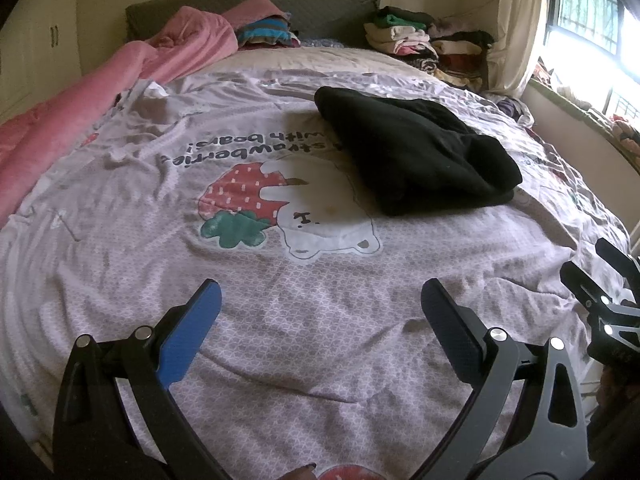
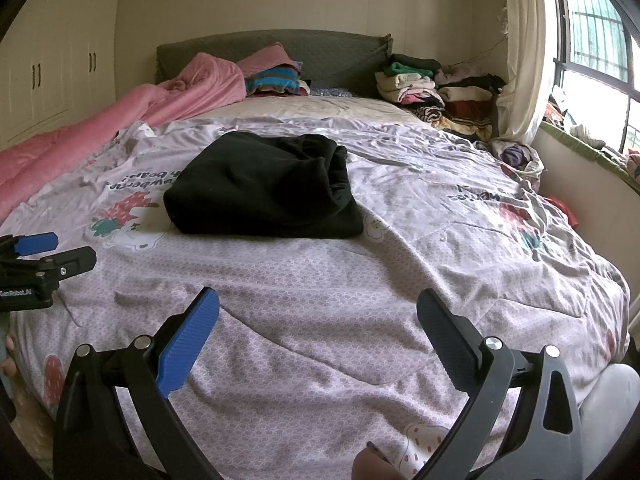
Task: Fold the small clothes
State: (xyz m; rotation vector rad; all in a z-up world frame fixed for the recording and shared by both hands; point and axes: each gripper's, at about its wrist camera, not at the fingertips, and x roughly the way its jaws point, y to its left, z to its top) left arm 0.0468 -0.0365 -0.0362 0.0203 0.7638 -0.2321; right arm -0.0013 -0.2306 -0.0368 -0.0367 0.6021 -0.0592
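Note:
A black garment (image 1: pixel 416 152) lies folded into a thick bundle on the bed's printed pale purple sheet (image 1: pixel 280 340), far ahead and to the right in the left wrist view. The same black garment (image 2: pixel 260 188) sits ahead and slightly left in the right wrist view. My left gripper (image 1: pixel 320 296) is open above bare sheet near the bed's front, holding nothing. My right gripper (image 2: pixel 318 304) is open too, well short of the garment. The left gripper (image 2: pixel 60 250) also shows at the left edge of the right wrist view, and the right gripper (image 1: pixel 592 268) at the right edge of the left wrist view.
A pink quilt (image 2: pixel 120 120) is bunched along the bed's left side. Stacks of folded clothes (image 2: pixel 432 88) sit at the far right by the grey headboard (image 2: pixel 328 56). A curtain and window (image 2: pixel 592 40) stand to the right, wardrobe doors (image 2: pixel 52 68) to the left.

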